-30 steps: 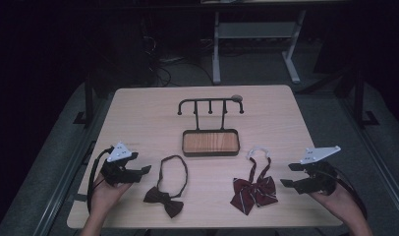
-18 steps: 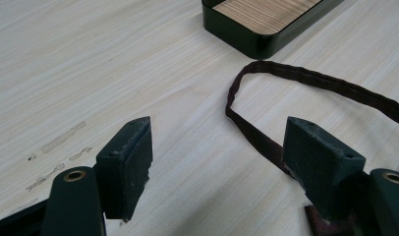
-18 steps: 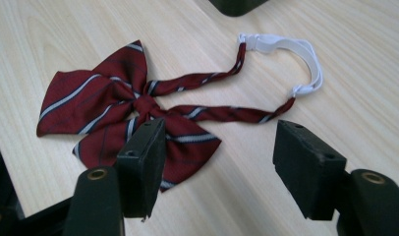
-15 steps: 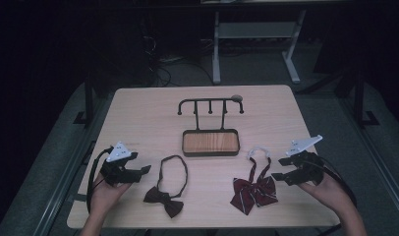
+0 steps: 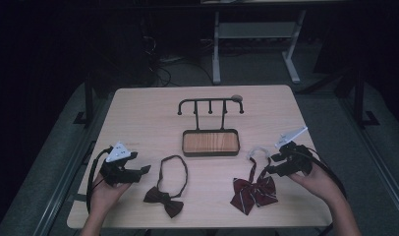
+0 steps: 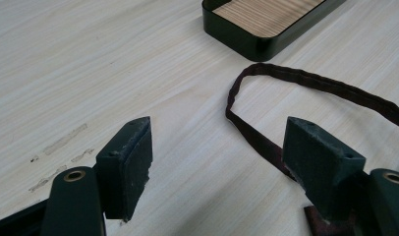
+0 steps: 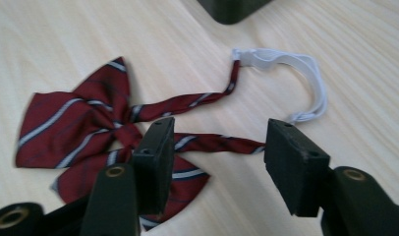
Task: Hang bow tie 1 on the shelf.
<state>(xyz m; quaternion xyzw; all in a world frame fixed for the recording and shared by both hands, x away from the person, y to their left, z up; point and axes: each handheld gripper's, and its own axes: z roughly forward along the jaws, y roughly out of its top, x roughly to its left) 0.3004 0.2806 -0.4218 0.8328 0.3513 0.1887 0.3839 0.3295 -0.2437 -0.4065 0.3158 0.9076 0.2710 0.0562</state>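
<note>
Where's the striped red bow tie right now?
In the high view the striped red bow tie lies on the table's near right, below the wooden tray, just left of the right gripper.

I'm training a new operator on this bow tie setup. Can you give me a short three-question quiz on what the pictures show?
1. True or false: the right gripper has its pads pressed shut on the striped bow tie.
2. Which thing lies nearest the left gripper? A) the white elastic band B) the dark bow tie C) the hook rack
3. What stands behind the wooden tray on the table?

Key
1. False: the jaws have just been closing, but they stand apart, with the strap between them and untouched.
2. B: its strap loop runs past one jaw.
3. The hook rack, with nothing hanging from it.
</note>
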